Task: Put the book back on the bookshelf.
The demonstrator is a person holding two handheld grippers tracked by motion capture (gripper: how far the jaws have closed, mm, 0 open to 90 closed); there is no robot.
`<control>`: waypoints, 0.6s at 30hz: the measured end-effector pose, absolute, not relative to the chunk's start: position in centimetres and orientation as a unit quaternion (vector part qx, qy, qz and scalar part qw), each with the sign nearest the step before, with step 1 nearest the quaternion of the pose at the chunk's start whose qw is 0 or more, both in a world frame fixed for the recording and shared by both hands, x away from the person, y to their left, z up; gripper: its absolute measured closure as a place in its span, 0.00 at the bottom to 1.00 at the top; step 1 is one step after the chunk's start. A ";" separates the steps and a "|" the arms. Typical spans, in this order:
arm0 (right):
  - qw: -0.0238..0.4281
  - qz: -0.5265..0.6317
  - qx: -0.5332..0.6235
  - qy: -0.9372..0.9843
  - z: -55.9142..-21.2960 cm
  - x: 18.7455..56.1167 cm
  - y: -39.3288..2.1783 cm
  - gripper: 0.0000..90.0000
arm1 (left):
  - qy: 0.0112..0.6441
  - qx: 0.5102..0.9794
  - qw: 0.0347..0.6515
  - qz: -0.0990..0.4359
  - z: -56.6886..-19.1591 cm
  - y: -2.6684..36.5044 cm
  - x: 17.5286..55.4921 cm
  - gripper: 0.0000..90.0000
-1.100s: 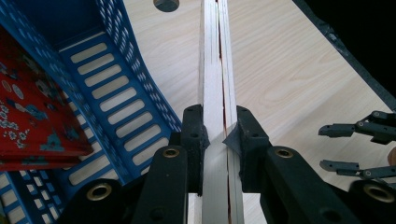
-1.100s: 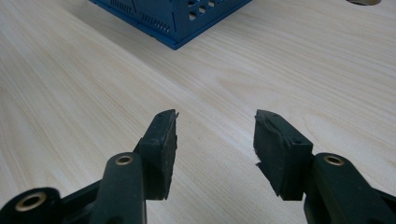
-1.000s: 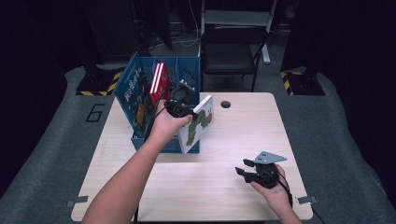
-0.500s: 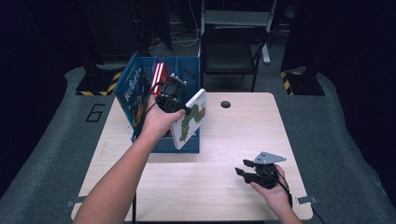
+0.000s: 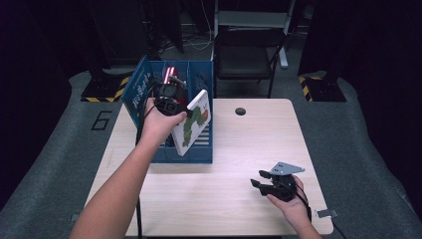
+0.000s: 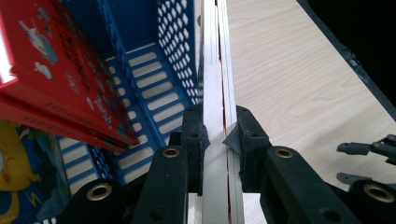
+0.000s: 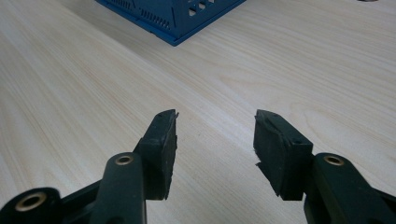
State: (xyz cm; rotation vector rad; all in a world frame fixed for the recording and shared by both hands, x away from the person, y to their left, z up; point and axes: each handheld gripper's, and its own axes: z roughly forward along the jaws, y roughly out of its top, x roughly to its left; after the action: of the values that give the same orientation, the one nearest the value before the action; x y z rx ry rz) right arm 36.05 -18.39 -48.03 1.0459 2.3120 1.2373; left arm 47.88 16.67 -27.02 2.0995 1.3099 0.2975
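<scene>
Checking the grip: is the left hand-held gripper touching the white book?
Touching. In the left gripper view, the left hand-held gripper has both pads pressed on the white book.

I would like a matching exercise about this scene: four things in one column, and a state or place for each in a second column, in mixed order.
Things:
1. left gripper
2. right gripper
3. white book
4. red book

States or places:
A. jaws open above the bare table
B. stands inside the blue crate
C. shut on a book
D. held over the crate's right edge

Pairs: 1-C, 2-A, 3-D, 4-B
</scene>
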 end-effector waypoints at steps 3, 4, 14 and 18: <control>0.158 0.433 0.367 0.808 -48.0 36.1 -18.4 0.55 | 0.508 0.792 0.319 0.115 -27.2 16.7 48.3 0.85; 0.159 0.432 0.366 0.809 -48.0 36.1 -18.4 0.55 | 0.511 0.790 0.319 0.115 -27.3 16.6 48.5 0.85; 0.157 0.438 0.361 0.808 -47.9 36.0 -18.5 0.55 | 0.526 0.782 0.309 0.127 -28.4 15.1 50.2 0.85; 0.158 0.439 0.360 0.808 -47.8 36.0 -18.5 0.55 | 0.532 0.780 0.303 0.132 -28.8 14.8 50.9 0.85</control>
State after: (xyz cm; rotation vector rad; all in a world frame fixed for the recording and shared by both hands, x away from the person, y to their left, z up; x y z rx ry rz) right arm 35.97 -18.49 -47.77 1.0294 2.3099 1.2566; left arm 50.88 14.79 -28.80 2.0669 1.4109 0.3505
